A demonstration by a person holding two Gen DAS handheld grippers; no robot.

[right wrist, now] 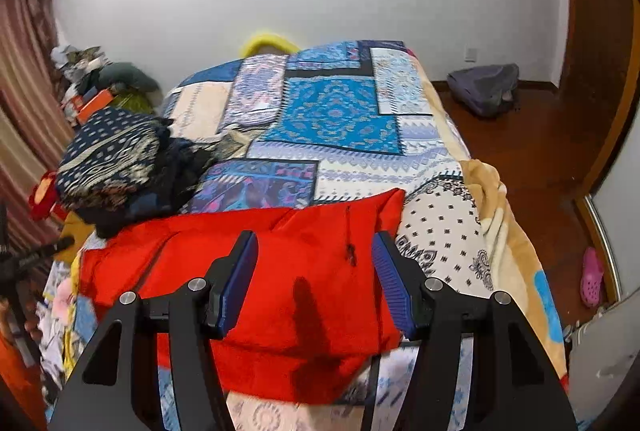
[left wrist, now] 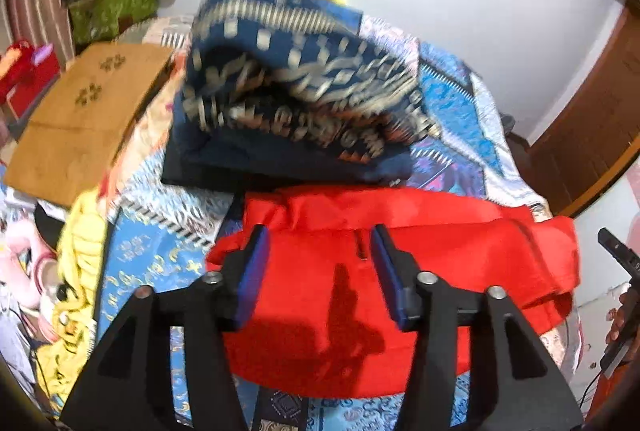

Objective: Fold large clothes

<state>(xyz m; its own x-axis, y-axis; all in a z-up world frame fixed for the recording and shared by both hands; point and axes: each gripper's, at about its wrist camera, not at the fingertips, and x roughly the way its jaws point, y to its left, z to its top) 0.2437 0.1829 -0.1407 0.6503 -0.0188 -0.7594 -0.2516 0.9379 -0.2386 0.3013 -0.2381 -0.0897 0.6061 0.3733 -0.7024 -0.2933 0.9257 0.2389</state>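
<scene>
A red garment (left wrist: 420,271) lies folded in a rough rectangle across the near end of the bed (left wrist: 452,103). My left gripper (left wrist: 319,233) hovers over its left half, open, with only the cloth's flat surface showing between the blue pads. In the right wrist view the same red garment (right wrist: 280,255) reaches to a corner at the right. My right gripper (right wrist: 315,237) is open above that part, and nothing is pinched between its pads. A black tool with a hand under it shows at the right edge of the left wrist view.
A pile of navy patterned clothes (left wrist: 288,79) (right wrist: 112,159) sits on the bed just beyond the red garment. A brown sheet (left wrist: 80,111) and yellow cloth (left wrist: 80,251) lie at the left. A grey bag (right wrist: 484,87) and pink slipper (right wrist: 591,275) are on the wooden floor.
</scene>
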